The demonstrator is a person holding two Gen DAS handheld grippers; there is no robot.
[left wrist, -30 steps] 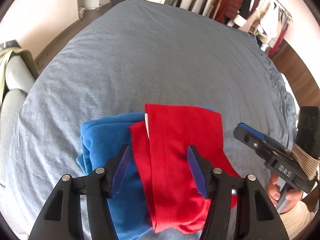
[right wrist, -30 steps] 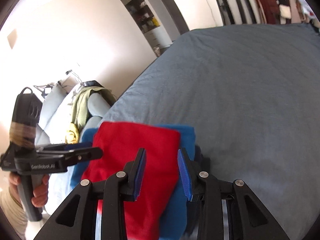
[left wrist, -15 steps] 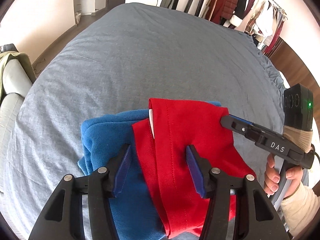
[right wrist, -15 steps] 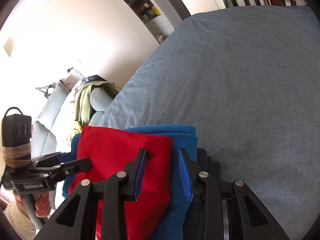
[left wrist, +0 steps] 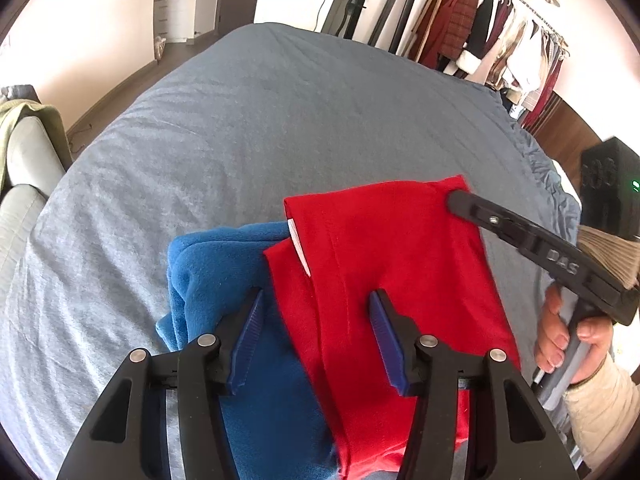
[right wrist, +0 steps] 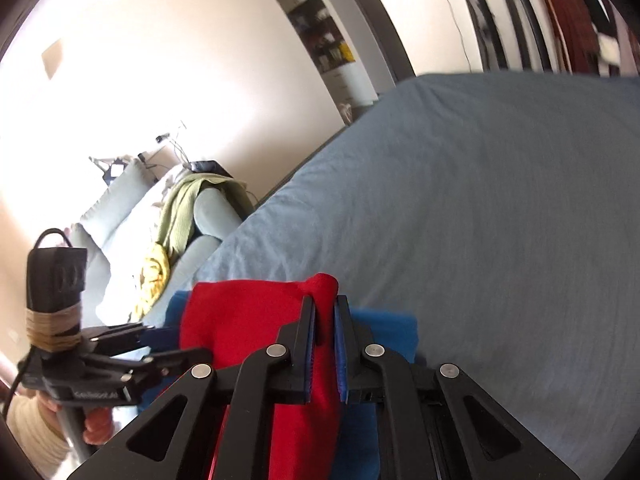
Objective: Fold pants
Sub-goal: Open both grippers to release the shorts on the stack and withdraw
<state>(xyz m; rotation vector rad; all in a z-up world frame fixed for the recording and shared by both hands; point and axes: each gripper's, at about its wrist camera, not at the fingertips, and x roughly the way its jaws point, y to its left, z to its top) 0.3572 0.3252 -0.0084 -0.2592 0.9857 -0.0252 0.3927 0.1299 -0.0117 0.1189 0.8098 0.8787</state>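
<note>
Red pants [left wrist: 384, 264]: folded into a long panel, lying at the near edge of the bed [left wrist: 280, 120], on top of a blue garment [left wrist: 224, 280]. A white label [left wrist: 298, 248] shows at the inner fold on the panel's left side. In the right wrist view a bunched corner of the red cloth [right wrist: 324, 284] stands up between the fingers of the right hand-held gripper.

Blue garment: fleece-like, folded, under and to the left of the pants in the left wrist view; its edge also shows to the right of the red cloth in the right wrist view [right wrist: 388, 320].

Right hand-held gripper [right wrist: 325, 308]: jaws have just been closing and now stand together, clamped on the far right corner of the red pants. In the left wrist view its black finger [left wrist: 460, 200] lies at that same corner, with a hand [left wrist: 568, 340] and a cream sleeve [left wrist: 604, 404] on the handle.

Left hand-held gripper [left wrist: 316, 304]: jaws apart, over the near part of the pile, one blue pad [left wrist: 248, 336] above the blue garment, the other above the red panel; whether the pads touch the cloth cannot be told.

Bed: grey-blue cover, lightly creased, bare beyond the pile.

Surroundings: a pale sofa [right wrist: 120, 216] with a green cloth [right wrist: 188, 200] draped on it, beside the bed; a clothes rail [left wrist: 500, 40] with hanging garments past the far corner; a wall niche with shelves [right wrist: 324, 40].
</note>
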